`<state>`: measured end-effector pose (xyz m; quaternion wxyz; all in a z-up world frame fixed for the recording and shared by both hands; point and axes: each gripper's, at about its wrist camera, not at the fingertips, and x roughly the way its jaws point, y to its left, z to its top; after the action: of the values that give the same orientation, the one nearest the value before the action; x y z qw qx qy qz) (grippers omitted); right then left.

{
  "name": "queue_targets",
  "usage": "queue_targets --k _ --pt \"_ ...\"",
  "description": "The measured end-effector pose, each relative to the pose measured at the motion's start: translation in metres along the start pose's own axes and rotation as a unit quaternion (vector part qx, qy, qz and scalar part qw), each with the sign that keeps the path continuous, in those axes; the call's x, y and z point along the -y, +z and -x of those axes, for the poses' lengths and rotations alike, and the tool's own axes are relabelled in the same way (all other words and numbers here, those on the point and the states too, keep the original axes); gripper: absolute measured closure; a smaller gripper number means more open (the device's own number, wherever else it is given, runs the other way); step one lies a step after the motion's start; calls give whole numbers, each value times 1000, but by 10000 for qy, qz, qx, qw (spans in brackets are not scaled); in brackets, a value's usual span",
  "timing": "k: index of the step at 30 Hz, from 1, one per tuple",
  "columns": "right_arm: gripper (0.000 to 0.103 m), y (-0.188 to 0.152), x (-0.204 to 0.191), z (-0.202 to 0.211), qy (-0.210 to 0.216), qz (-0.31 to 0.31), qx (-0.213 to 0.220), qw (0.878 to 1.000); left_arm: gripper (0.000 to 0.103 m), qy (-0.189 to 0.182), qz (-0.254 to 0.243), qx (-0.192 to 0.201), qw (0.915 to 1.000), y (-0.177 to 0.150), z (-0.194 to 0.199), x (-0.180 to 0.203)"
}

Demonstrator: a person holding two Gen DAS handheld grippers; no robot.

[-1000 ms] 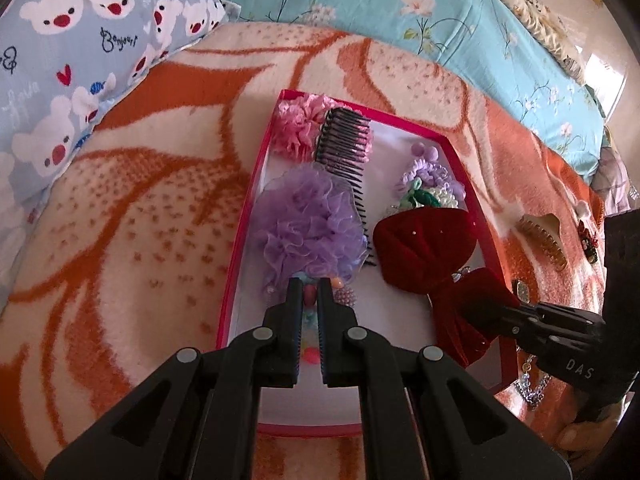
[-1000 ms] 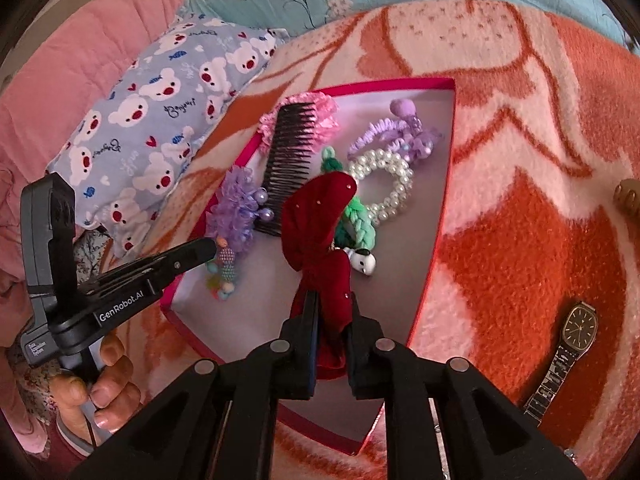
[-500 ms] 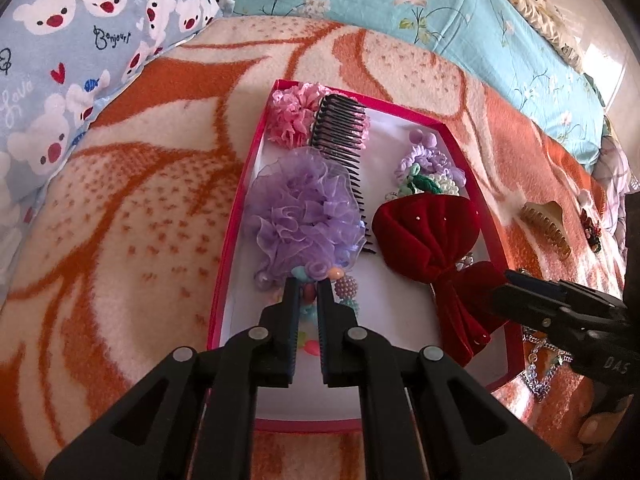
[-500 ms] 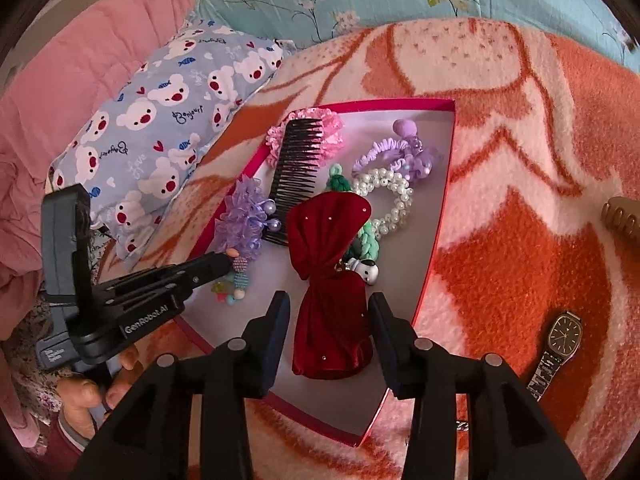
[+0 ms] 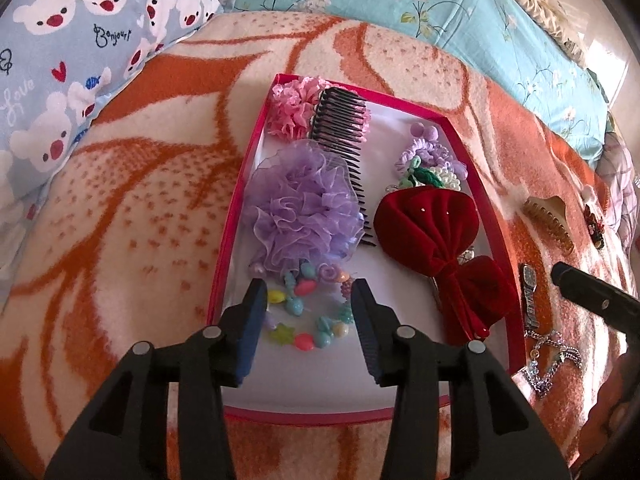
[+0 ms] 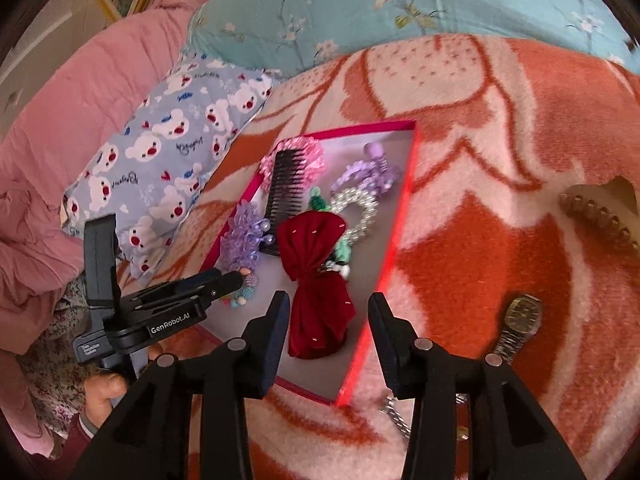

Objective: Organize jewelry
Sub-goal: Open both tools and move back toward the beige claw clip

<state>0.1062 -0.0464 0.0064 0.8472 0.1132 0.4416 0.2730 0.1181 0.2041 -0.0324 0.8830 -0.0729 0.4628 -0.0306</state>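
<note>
Both grippers are changed since the earlier frames: the left gripper (image 5: 308,300), then closed on the bead bracelet (image 5: 308,320), is now opening, with the bracelet lying loose on the box floor between its jaws, and the right gripper (image 6: 326,320), then clamped on the red velvet bow (image 6: 316,280), now stands apart and is drawn back a little from it. No pad is pressed on anything.

Much of the task seems done. Inside the pink-rimmed box (image 5: 236,220) are laid a purple tulle scrunchie (image 5: 304,208), a pink ruffled one (image 5: 290,110), a black plastic comb (image 5: 344,128), a lilac hair tie (image 5: 428,154), a pearl ring beside a green knitted piece, the bow and the bracelet. Left outside, on the fluffy orange blanket (image 5: 120,200), are seen a beige claw clip (image 5: 548,216), a metal wristwatch (image 6: 518,324), a silver chain (image 5: 552,360) and a small dark red ornament, too small to name.

The bow is soft, thick velvet with tiny studs; the tulle is light and crushable. The beads are glossy, hard and many-coloured. The watch band is made of stiff links, and the chain is thin and loose, so it is judged the hardest piece to pinch.
</note>
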Motion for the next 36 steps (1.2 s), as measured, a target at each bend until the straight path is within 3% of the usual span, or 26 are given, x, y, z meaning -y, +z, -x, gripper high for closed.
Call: queue_targets --k 14,25,36 --pt "60 -12 68 57 -559 -575 311 9963 60 -255 -102 125 9995 4 29 28" --pt "60 -36 123 96 -1025 -1058 407 9883 57 -709 -643 159 9953 6 46 93" --pt "60 -31 152 110 -1154 -1172 568 9848 57 -1220 -1356 -272 9828 -11 34 166"
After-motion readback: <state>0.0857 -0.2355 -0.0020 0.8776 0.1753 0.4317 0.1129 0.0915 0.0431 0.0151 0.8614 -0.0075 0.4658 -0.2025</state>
